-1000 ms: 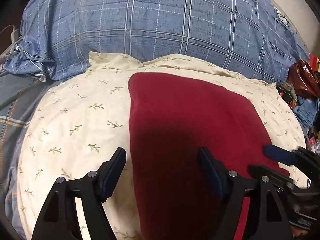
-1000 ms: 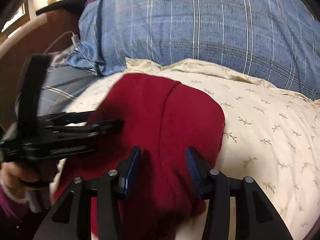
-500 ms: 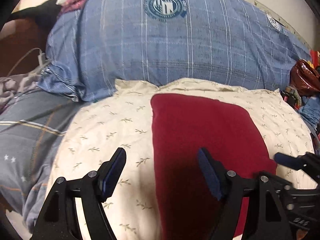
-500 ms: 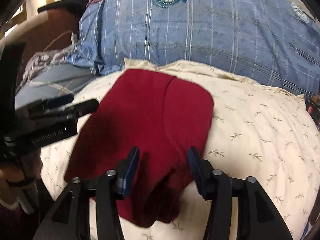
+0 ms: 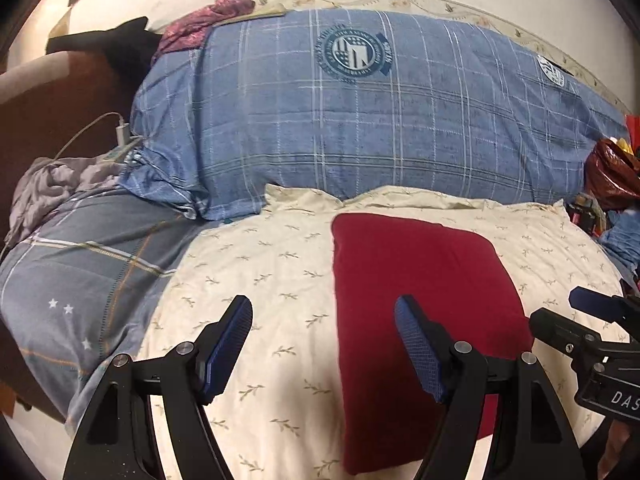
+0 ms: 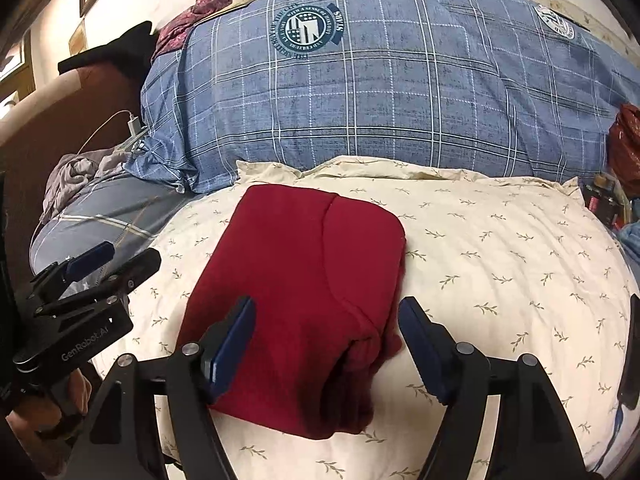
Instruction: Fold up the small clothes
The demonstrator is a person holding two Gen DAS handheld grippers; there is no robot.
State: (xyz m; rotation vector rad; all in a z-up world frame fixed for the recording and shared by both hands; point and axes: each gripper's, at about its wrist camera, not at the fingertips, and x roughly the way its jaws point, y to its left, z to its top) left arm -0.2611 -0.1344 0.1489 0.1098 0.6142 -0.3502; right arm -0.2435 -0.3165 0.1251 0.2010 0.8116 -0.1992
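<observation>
You are holding both grippers, left and right, spread and empty above the pillow, since the red garment is lying folded on it, apparently finished.

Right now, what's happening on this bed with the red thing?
A person holds a tool in each hand over a folded red garment lying on a cream leaf-print pillow. Both the left tool and the right tool are open and grip nothing. The garment already looks folded into a neat rectangle.
</observation>
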